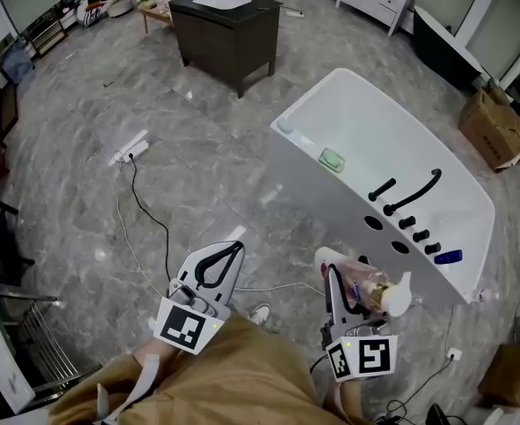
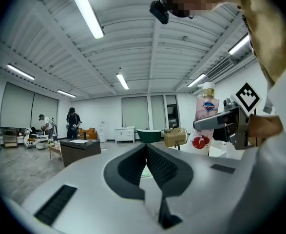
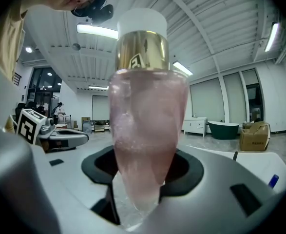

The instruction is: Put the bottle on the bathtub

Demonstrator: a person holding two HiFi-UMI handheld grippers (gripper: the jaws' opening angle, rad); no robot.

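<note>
Lower right, the right gripper (image 1: 346, 283) clamps the pink pump bottle (image 1: 370, 292) near the white bathtub (image 1: 311, 182) — the left gripper (image 1: 211, 268), lower centre, has its jaws pressed together, empty.

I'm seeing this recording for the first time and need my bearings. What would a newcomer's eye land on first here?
The pink bottle, gold-collared with a white pump, fills the right gripper view, clamped in the right tool. In the head view a white bathtub with a black faucet sits just beyond it at right. The left tool, shut and empty, is at lower left.
</note>
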